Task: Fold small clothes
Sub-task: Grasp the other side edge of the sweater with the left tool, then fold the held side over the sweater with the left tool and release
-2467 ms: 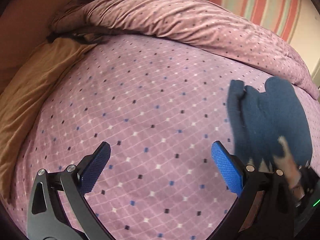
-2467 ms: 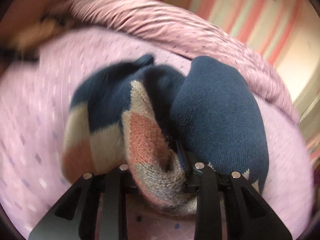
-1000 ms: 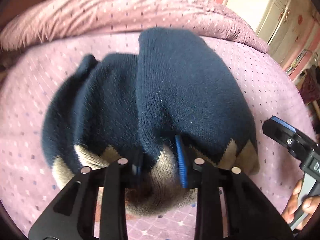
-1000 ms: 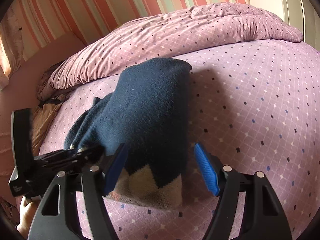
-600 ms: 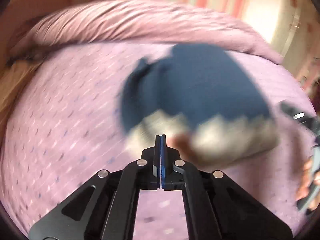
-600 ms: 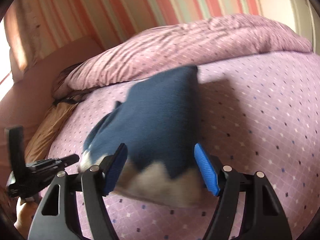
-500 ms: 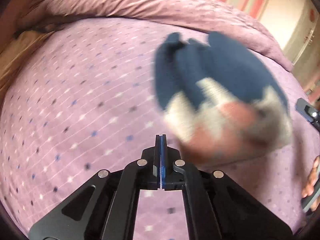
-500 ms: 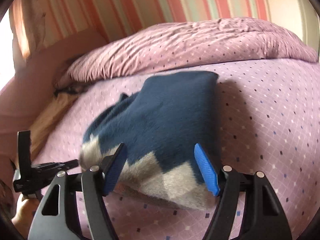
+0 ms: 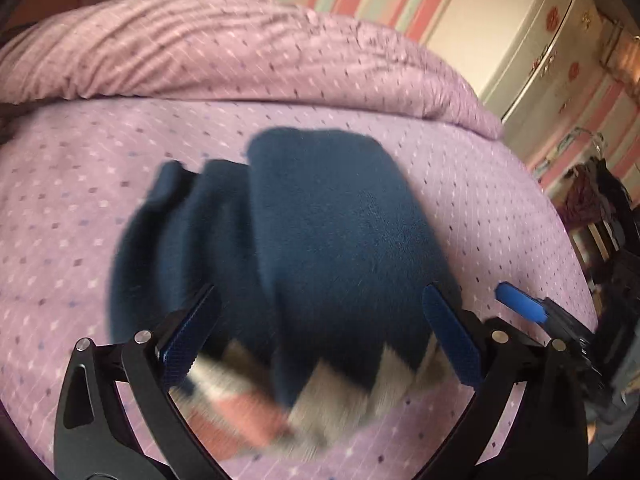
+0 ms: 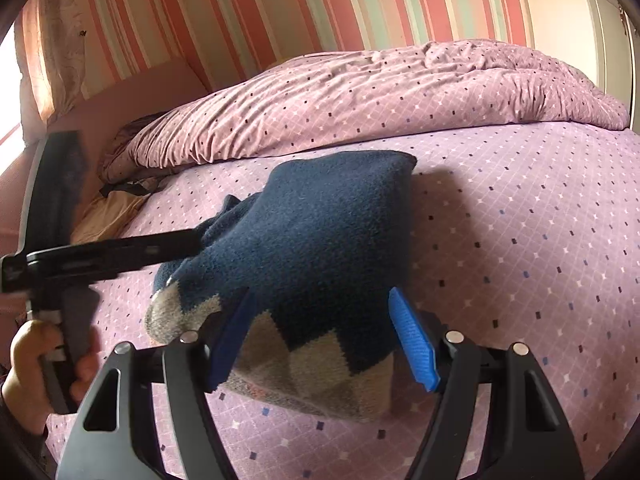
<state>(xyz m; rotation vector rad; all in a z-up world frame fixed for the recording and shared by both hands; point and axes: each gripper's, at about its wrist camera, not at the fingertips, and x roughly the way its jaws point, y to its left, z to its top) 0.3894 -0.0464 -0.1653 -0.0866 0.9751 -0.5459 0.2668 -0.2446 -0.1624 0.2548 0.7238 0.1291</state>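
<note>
A folded navy knitted garment (image 9: 320,248) with a grey and pink zigzag hem lies on the purple dotted bedsheet (image 9: 80,184). It also shows in the right wrist view (image 10: 316,248). My left gripper (image 9: 320,340) is open, its blue pads either side of the hem, gripping nothing. My right gripper (image 10: 324,340) is open too, its pads astride the hem from the other side. The left gripper shows from the side in the right wrist view (image 10: 120,252). A blue fingertip (image 9: 520,304) of the right gripper shows at the right of the left wrist view.
A rumpled purple duvet (image 10: 380,96) is piled along the far side of the bed. A tan cloth (image 10: 108,212) lies at the far left by the headboard. A striped wall (image 10: 280,4) stands behind, and a cream wardrobe (image 9: 528,32) at the right.
My left gripper was shut empty half a second ago and has opened, now wide around the garment's hem. The garment has dropped onto the bed. The right gripper stays open.
</note>
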